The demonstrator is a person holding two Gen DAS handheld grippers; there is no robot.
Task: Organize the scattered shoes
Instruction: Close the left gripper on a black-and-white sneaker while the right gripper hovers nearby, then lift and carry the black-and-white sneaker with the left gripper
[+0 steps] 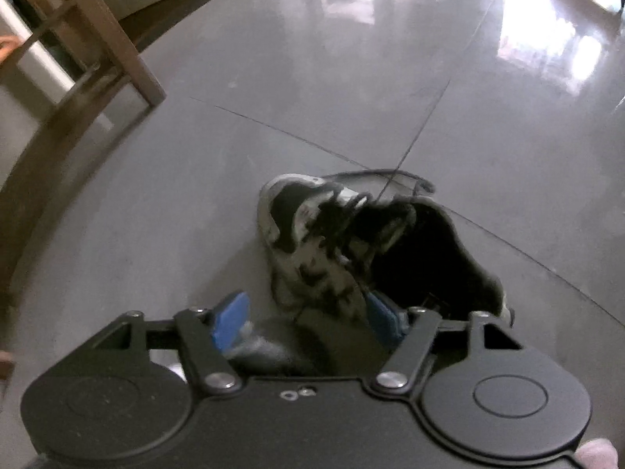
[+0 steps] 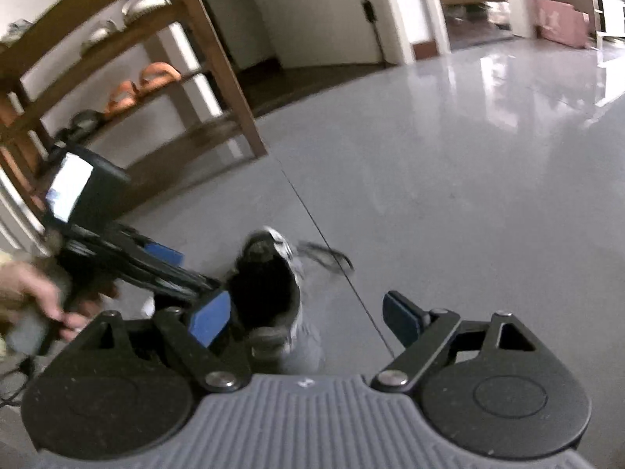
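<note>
A black and white sneaker (image 1: 351, 242) with black laces lies on the grey floor, its dark opening toward me. My left gripper (image 1: 304, 320) straddles the shoe's near side wall, with one blue pad (image 1: 230, 322) outside and the other at the opening; the jaws stand apart. In the right wrist view the same sneaker (image 2: 273, 285) lies between my right gripper's blue pads (image 2: 402, 322), and the left gripper (image 2: 187, 269) reaches in from the left. My right gripper (image 2: 308, 320) is open around the shoe's heel.
A wooden shoe rack (image 2: 218, 62) stands at the left, holding orange sandals (image 2: 144, 84) and pale shoes on upper shelves. Its leg (image 1: 129, 58) shows in the left wrist view. Glossy grey floor (image 2: 468, 179) stretches ahead to a doorway.
</note>
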